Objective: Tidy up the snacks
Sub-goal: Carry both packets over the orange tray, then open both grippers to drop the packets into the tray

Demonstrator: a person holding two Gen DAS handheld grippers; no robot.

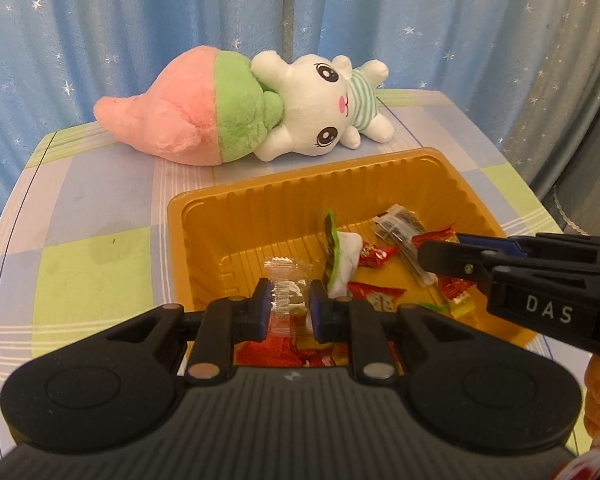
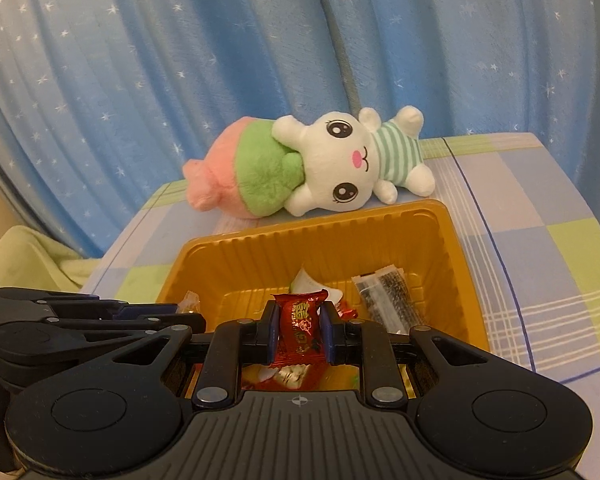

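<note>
Clear cellophane crinkles between the pads of my left gripper (image 1: 287, 300), clamped on a transparent-wrapped candy (image 1: 288, 294) held above the near left part of the gold plastic tray (image 1: 204, 216); to its right my right gripper (image 2: 300, 326) is clamped on a red-wrapped candy (image 2: 300, 328), also over the tray's near edge. Loose in the tray lie more red sweets, a white-and-green packet (image 1: 342, 264) and a dark striped sachet (image 2: 388, 300) toward its right wall, with a plush rabbit (image 1: 332, 108) on the checked tablecloth (image 1: 80, 264) past the far rim. Judging by this, I'm mid-sort with one piece per hand, and next each needs carrying to its own spot without brushing the other gripper, though I can't see where they belong.
</note>
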